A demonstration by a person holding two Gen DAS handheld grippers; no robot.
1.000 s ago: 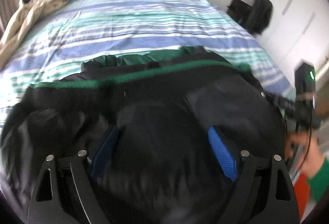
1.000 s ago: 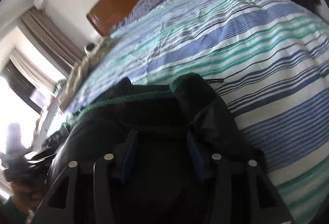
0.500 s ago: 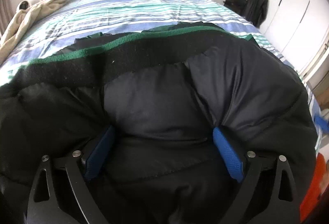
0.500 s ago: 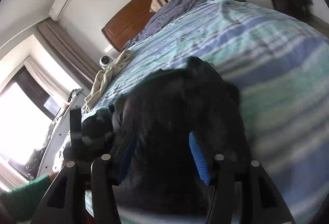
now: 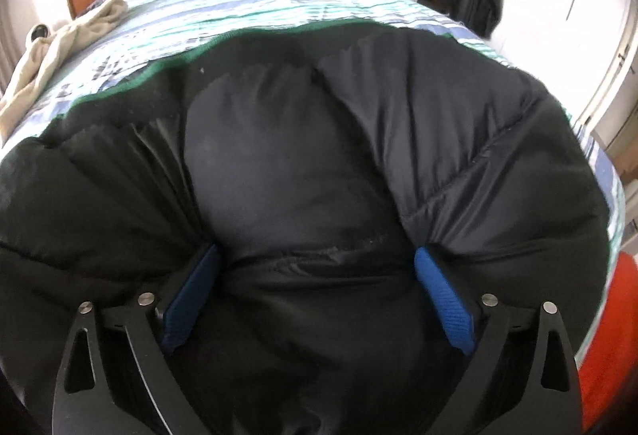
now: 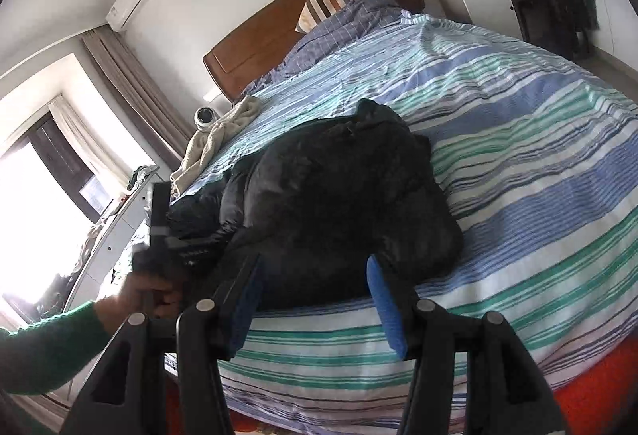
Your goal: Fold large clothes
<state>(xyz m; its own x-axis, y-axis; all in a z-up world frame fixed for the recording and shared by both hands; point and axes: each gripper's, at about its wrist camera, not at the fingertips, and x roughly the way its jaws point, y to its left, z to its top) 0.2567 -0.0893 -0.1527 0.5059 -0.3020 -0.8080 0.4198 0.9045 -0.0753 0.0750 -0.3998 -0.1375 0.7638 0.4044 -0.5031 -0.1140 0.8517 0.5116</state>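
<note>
We see a black puffer jacket (image 6: 339,203) lying in a bulky, bunched heap on the striped bedspread, near the foot edge of the bed and toward its left side as the right wrist view shows it. Its shell is quilted, slightly glossy, and creased into soft folds. In the left wrist view the jacket (image 5: 303,172) fills most of the frame, its padded panels bulging upward, with stitched seams running across them. We make out a narrow green trim (image 5: 167,66) along its far edge, next to a band of matte black lining. One end tapers to a rumpled peak toward the headboard.
</note>
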